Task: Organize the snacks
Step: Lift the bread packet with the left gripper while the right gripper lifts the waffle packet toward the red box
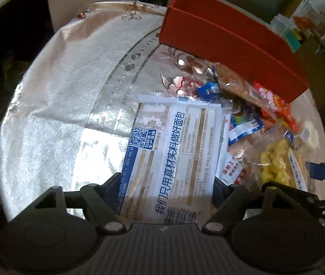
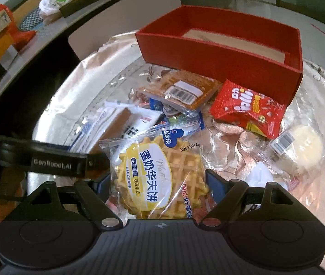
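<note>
So basically nothing's sorted yet, as far as I can tell. Going left to right: the left gripper [image 1: 165,183] straddles the big white-and-blue bread packet [image 1: 173,151], which lies flat on the silvery tablecloth [image 1: 47,105]. Its jaws sit right at the packet's edges, and I honestly can't tell if they're pinching it or just bracketing it. Then the loose pile: brown snack pack [image 2: 180,91], small blue wrappers [image 2: 178,133], red candy bag [image 2: 249,110], and a pale round cake in clear wrap [image 2: 300,146] off on the far right. The right gripper [image 2: 157,181] has the egg-milk waffle pack [image 2: 160,174] between its fingers, looks like it's clamped on the sides of it.

The red box [image 2: 219,52] sits behind the pile, and everything is still outside it, so the whole job is left.

Only the right wrist view looks down into the box: just a tan liner, no snacks. It also catches the left gripper poking in from the side. The left view only shows the box's outer wall, but gives the bread packet in full.
</note>
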Demonstrator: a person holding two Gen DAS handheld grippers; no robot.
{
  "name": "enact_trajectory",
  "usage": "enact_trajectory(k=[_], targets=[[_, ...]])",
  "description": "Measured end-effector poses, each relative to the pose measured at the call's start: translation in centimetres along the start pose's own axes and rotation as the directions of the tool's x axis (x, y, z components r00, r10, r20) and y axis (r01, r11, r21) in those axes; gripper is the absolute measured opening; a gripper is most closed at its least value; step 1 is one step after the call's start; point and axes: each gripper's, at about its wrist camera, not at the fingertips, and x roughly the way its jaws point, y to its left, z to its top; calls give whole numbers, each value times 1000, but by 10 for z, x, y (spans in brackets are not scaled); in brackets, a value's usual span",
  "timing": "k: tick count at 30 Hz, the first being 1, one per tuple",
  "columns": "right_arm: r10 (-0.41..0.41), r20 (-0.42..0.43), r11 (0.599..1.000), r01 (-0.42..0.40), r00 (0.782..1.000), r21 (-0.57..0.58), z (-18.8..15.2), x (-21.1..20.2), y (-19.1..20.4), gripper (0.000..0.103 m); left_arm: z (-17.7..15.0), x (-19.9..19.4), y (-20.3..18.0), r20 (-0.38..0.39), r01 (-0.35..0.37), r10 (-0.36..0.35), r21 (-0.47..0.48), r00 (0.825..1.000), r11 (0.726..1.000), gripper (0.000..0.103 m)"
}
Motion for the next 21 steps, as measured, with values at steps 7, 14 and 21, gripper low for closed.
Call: enact_trajectory(k=[7, 14, 21], targets=[[0, 47, 1000, -1, 999, 19, 2, -14, -4, 85, 0, -30, 1, 64, 77, -73, -58, 995, 995, 69], [20, 97, 1000, -22, 995, 13, 11, -27, -1, 85, 5, -50, 1, 135, 131, -122, -56, 983, 990, 69], [15, 167, 998, -24, 986, 53, 19, -46, -13, 85, 19, -57, -14, 191, 178, -171, -23, 967, 984, 69]])
